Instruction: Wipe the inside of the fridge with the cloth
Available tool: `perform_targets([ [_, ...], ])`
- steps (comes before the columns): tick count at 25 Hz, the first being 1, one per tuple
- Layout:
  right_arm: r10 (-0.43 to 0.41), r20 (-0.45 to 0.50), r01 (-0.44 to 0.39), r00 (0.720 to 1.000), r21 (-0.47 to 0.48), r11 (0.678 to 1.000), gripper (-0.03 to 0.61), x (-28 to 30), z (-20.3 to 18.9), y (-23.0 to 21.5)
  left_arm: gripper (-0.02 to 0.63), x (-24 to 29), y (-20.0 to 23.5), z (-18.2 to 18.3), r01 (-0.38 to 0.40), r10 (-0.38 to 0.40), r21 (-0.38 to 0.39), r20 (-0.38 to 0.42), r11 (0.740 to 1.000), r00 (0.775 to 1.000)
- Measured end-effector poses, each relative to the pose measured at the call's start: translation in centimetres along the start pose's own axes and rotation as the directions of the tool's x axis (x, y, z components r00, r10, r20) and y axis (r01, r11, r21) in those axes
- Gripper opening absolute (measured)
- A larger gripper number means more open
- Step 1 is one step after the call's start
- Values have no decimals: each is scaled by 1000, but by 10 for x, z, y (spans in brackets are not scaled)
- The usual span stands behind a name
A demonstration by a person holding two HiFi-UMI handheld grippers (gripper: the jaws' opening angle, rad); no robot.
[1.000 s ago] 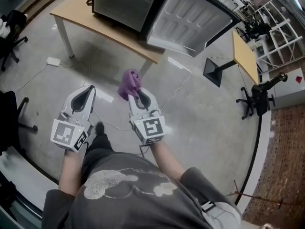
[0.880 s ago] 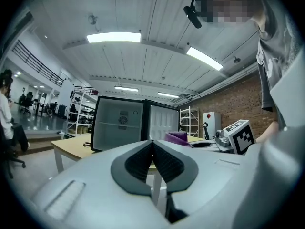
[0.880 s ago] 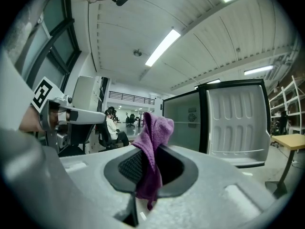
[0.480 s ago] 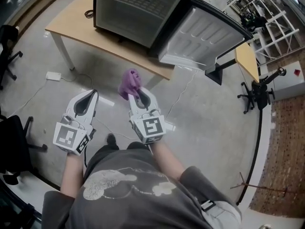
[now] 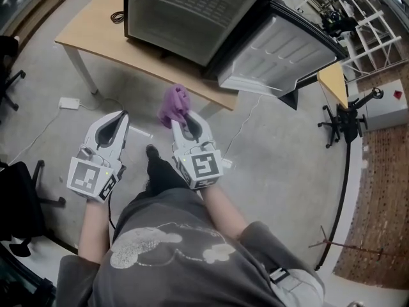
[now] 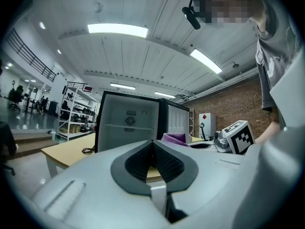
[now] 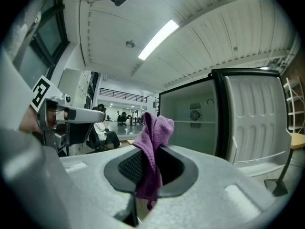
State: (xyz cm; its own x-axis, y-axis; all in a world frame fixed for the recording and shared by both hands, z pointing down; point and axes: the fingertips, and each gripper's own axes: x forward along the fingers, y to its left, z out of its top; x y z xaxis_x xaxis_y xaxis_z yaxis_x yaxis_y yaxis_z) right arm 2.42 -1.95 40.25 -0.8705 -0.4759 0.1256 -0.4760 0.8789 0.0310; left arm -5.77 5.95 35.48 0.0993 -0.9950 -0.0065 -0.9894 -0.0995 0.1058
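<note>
Looking down in your head view, your right gripper carries the purple cloth bunched at its tip, with your left gripper beside it at 9 o'clock. The open mini fridge stands on the wooden table at 12 o'clock, its door swung toward 1 o'clock. Your left gripper view shows its fingers pressed together on nothing, while your right gripper view shows its fingers pinched on the cloth, which pokes up above them and hangs below, well apart from the fridge.
</note>
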Motion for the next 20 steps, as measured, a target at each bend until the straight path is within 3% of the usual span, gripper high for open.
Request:
perform_targets([
  [8, 51, 14, -51, 999, 14, 999, 40, 70, 3, -2, 18, 30, 56, 0, -32, 32, 1, -6, 999, 999],
  [20, -3, 61, 2, 998, 25, 1000, 40, 189, 37, -59, 18, 146, 142, 30, 26, -24, 56, -32, 998, 999],
])
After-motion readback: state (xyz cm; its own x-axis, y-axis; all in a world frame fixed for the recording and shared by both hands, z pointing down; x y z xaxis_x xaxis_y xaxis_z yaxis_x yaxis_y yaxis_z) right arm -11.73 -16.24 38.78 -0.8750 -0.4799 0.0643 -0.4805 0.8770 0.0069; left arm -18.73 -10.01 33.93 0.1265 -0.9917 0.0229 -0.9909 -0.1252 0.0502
